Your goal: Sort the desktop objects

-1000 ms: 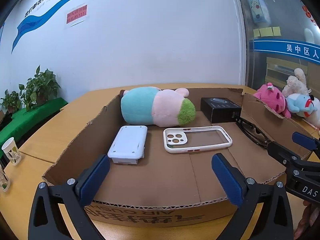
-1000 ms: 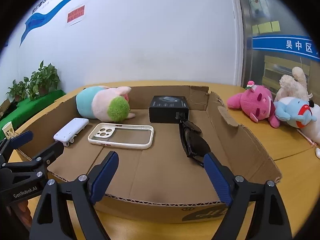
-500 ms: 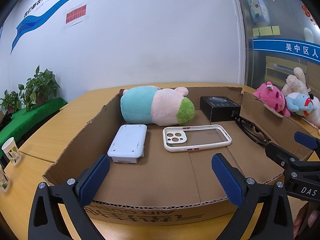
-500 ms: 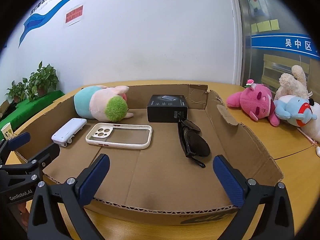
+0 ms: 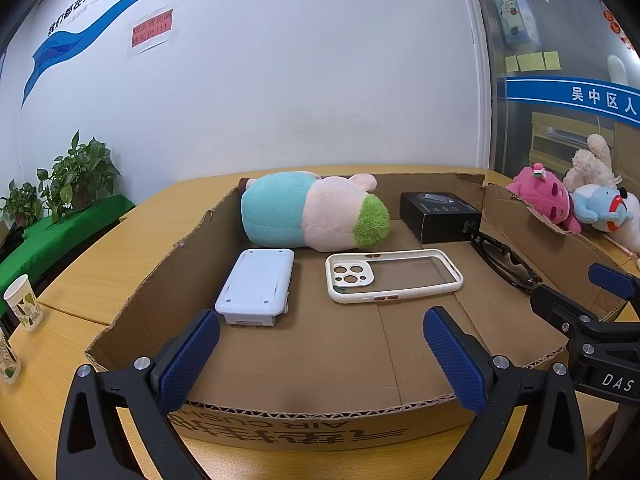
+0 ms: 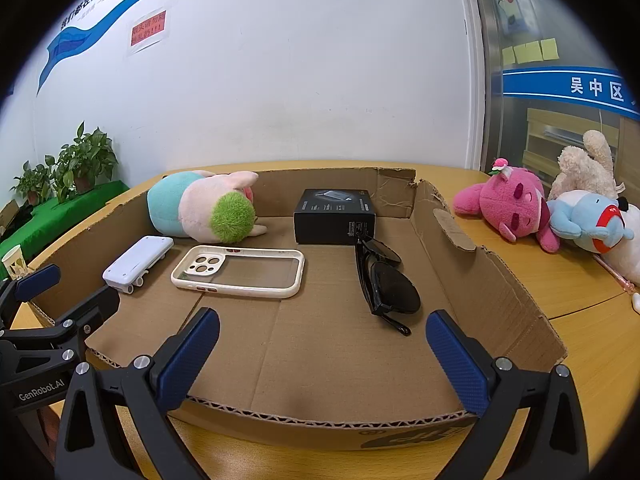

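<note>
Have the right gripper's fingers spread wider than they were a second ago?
Yes. The right gripper now stands wide open, its fingers further apart against the cardboard box's front wall.

In the cardboard tray (image 6: pixel 496 280), a plush toy (image 6: pixel 200 210) in teal, pink and green is lying on its side at the back left. A black box (image 6: pixel 334 216) is sitting at the back. A white device (image 6: pixel 136 264) is lying beside a white phone case (image 6: pixel 240 270). Folded black sunglasses (image 6: pixel 384 284) are touching the box.
</note>
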The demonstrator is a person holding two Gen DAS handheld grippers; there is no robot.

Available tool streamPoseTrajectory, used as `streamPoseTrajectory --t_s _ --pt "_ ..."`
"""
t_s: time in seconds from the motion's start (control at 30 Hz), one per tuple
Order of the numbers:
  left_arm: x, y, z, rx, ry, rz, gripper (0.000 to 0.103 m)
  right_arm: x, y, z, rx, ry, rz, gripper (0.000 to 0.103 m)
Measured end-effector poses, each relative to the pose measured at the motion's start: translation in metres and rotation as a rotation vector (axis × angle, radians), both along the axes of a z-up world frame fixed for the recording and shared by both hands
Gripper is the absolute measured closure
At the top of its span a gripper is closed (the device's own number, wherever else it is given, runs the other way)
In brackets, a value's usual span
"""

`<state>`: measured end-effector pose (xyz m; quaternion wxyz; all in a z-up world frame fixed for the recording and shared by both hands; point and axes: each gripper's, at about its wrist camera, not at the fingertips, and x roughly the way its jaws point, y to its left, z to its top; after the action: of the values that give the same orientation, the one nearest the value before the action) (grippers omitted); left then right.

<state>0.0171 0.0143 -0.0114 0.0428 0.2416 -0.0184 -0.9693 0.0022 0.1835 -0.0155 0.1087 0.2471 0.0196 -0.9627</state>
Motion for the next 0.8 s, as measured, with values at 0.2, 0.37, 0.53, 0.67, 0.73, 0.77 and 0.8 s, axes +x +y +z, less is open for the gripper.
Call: streamPoseTrajectory --t_s 0.2,0.37,0.53,0.67,0.73,0.77,0.8 --pt "0.0010 -0.0004 -0.0006 -0.001 -0.003 -0.004 0.000 0.0010 -0.0005 -0.0009 0.001 -0.001 0.009 0.000" --pt "0.0022 0.0009 -0.0001 -0.001 -0.003 -0.003 0.000 0.0011 -0.0004 -0.0010 0.001 -0.001 0.009 0.000" --pt "0.0025 0.0010 -0.0001 0.000 -0.003 -0.003 0.000 0.0013 -0.0008 -0.0011 0.001 -0.001 0.009 0.000" --pt "0.0023 0.0011 -0.0001 0.000 -0.003 -0.002 0.000 0.0011 -0.0005 -0.0011 0.001 -0.001 0.009 0.000" --pt "0.0024 0.0012 0.0000 0.000 -0.002 -0.002 0.000 0.0011 -0.0004 -0.0011 0.001 0.000 0.010 0.000" --pt "0.0028 0.0015 -0.0001 0.000 -0.003 -0.002 0.000 0.0011 -0.0004 -0.0011 0.001 -0.001 0.010 0.000" --pt "0.0026 0.0014 0.0000 -0.001 -0.002 -0.002 0.000 0.0012 -0.0005 -0.0011 0.001 0.000 0.009 0.000"
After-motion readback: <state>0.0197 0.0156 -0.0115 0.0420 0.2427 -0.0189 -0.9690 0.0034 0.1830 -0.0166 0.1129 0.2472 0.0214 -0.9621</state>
